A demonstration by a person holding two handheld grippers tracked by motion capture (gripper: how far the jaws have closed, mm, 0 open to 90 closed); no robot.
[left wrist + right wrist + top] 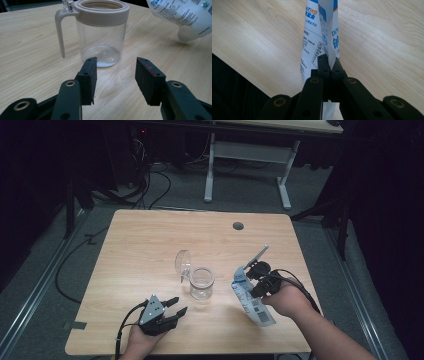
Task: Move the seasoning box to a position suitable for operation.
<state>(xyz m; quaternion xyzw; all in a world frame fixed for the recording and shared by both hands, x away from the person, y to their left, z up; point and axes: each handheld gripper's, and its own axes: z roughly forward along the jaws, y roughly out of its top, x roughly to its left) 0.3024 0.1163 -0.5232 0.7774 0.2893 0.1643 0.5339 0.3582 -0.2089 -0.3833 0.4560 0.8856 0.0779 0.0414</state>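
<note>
Nearest, the left gripper (116, 76) rests on the table (140, 245) with its 2 jaws apart, empty, just short of the jar (101, 32), while the right gripper (329, 66) is clamped on the pouch (318, 37) beside it.

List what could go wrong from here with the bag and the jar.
1. The right gripper pinches the bag by a thin fold; the hanging weight might slip out.
2. The jar stands free, since the left gripper is open short of it, so the bag could nudge or tip it.
3. The jar's mouth is narrow, with its lid raised behind; a pour may spill onto the table.
</note>
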